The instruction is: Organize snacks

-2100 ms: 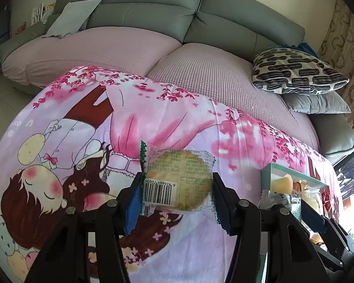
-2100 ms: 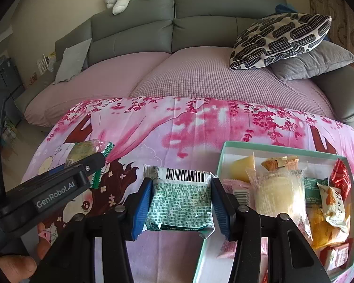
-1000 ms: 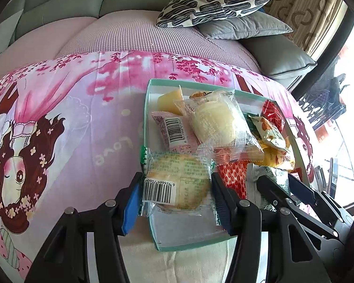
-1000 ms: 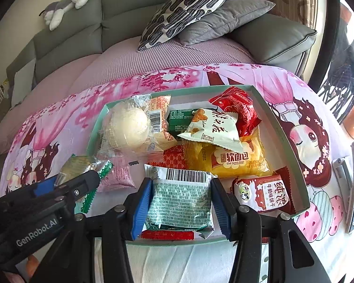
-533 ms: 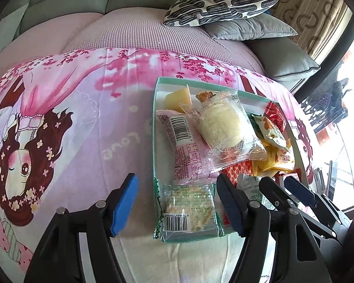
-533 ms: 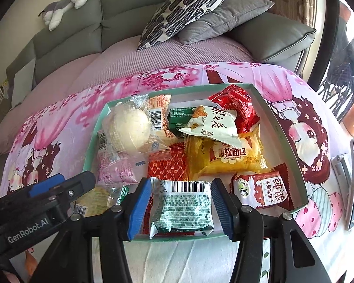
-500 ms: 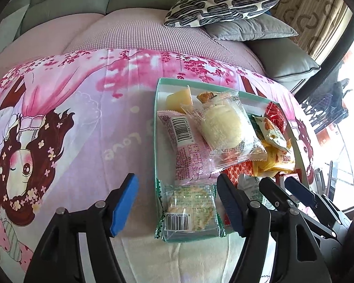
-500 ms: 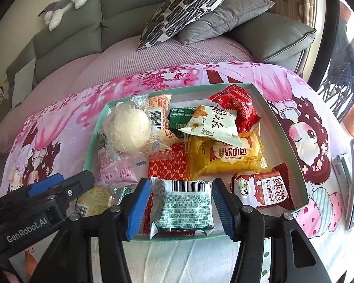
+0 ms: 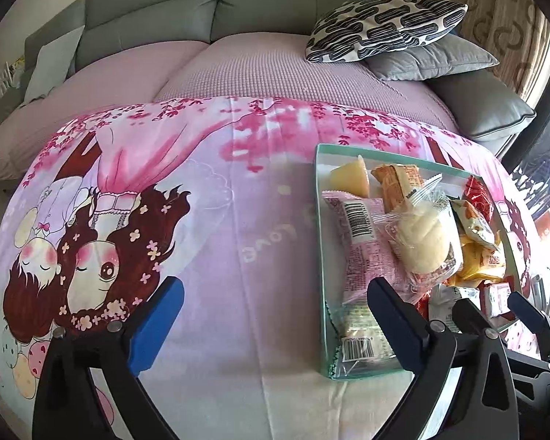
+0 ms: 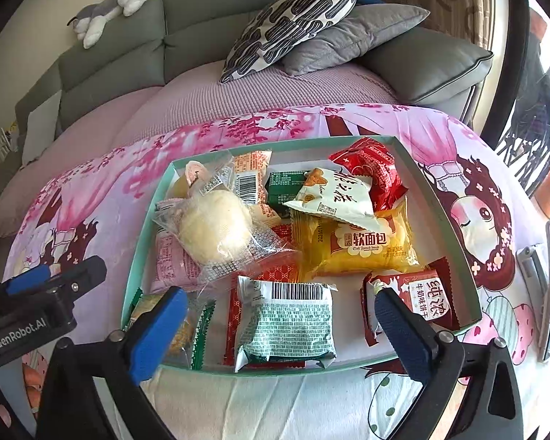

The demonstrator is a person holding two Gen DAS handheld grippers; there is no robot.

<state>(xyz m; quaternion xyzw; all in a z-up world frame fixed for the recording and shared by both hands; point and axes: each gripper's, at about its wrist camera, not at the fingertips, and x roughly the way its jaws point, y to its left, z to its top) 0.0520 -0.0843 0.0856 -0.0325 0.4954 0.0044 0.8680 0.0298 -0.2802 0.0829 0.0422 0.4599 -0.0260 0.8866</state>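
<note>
Now both tongs stand wide and hold nothing. The right gripper (image 10: 275,311) frames the green-white packet (image 10: 288,324), which lies flat inside the tray (image 10: 143,234) at its near edge. The left gripper (image 9: 275,304) is over bare cloth (image 9: 238,220); its right finger perhaps covers the crinkly clear-wrapped cake (image 9: 359,333) in the tray corner.

Both wrist views look down, close, toward sofa (image 9: 275,7); share snack tray (image 9: 317,220).
</note>
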